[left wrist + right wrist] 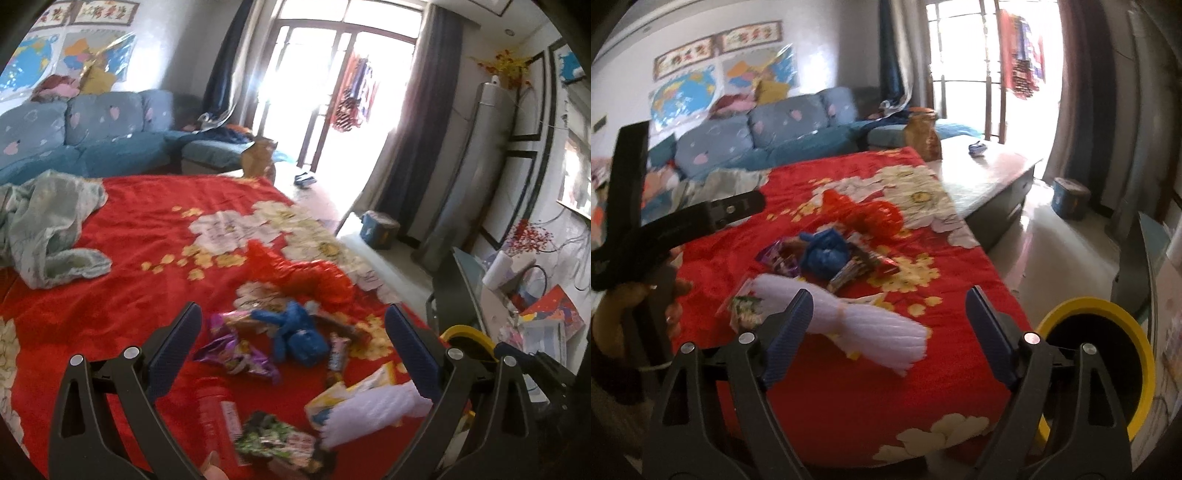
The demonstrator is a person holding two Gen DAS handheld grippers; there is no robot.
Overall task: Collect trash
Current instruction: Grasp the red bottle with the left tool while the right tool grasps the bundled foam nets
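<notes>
Both tongs spread over trash on the red flowered blanket (110, 295)

The left wrist view alone showed a red plastic bottle (216, 413) and green snack wrapper (275, 441) below the empty, spread left tongs (293, 343). The right wrist view alone showed the person's hand (670, 295) at far left, then the white foam fruit net (864, 328) between the spread right tongs (890, 321), untouched, and the yellow-rimmed round bin (1126, 332).

Red bedspread (122, 295) with white and yellow flowers. On it: blue crumpled bag (299, 332), purple wrapper (236, 354), white foam sleeve (864, 328). Beside it: yellow-rimmed bin (1108, 306).
</notes>
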